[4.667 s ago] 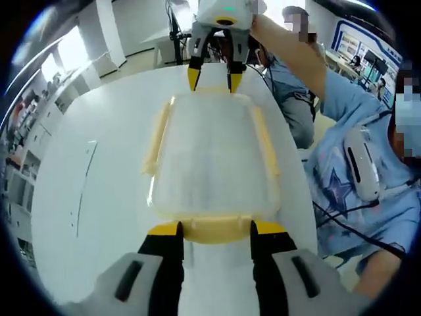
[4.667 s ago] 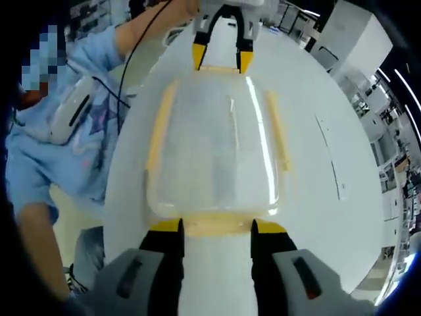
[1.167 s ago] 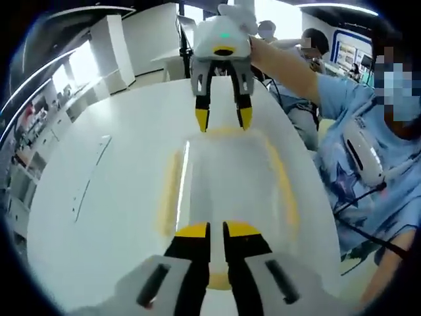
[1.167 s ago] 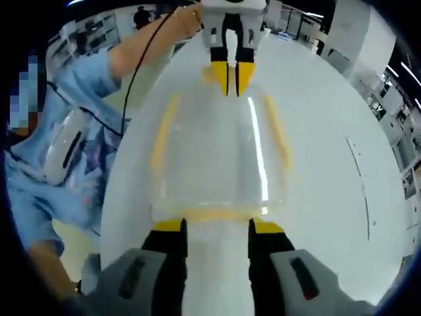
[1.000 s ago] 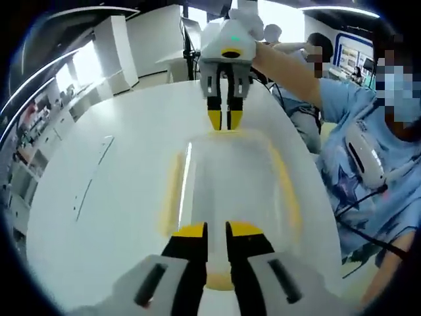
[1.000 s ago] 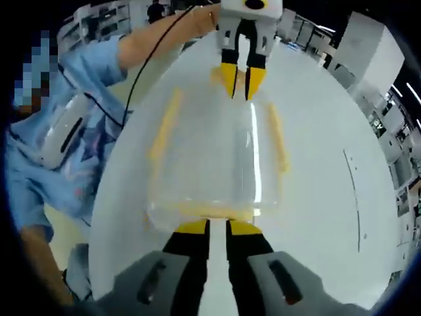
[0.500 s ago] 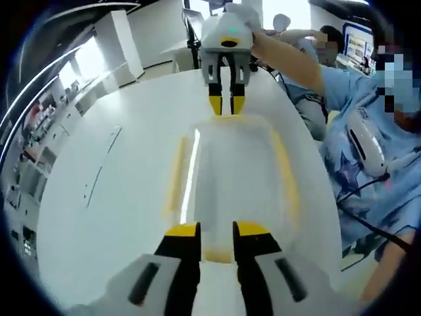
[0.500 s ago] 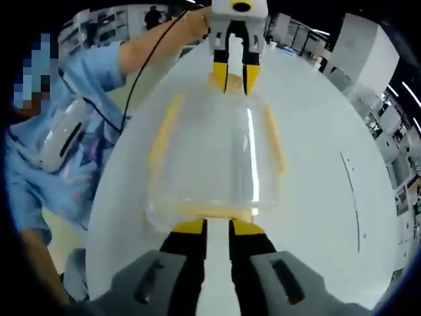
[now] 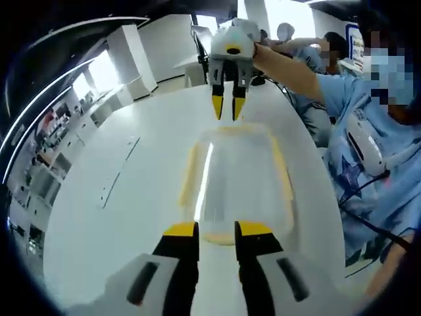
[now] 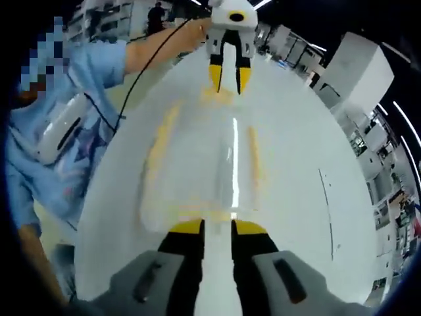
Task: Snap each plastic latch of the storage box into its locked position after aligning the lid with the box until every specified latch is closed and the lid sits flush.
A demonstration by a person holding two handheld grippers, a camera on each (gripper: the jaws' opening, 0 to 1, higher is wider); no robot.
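The clear storage box [image 9: 237, 174] lies flat on the round white table [image 9: 125, 197], lid [image 9: 240, 164] on, stretched lengthwise between the two grippers. Yellow latches run along both long sides; in the left gripper view the left-hand one [image 9: 191, 172] and the right-hand one [image 9: 283, 172] lie flat against the box.

The left gripper [image 9: 216, 230] sits at the near short end, its yellow-tipped jaws drawn in to a narrow gap with nothing between them, just above the yellow end latch [image 9: 220, 237]. Whether the tips touch that latch I cannot tell.

At the far end, the right gripper [image 9: 225, 108] hangs over the opposite short edge, jaws nearly together and empty, their tips a little above the lid's far rim. In the right gripper view the box [image 10: 204, 168] reads the same way: its own jaws [image 10: 216, 228] narrow at the near end, the left gripper [image 10: 225, 80] beyond the far end.

A person in a light blue shirt [image 9: 368, 164] stands beside the table, along one long side of the box.
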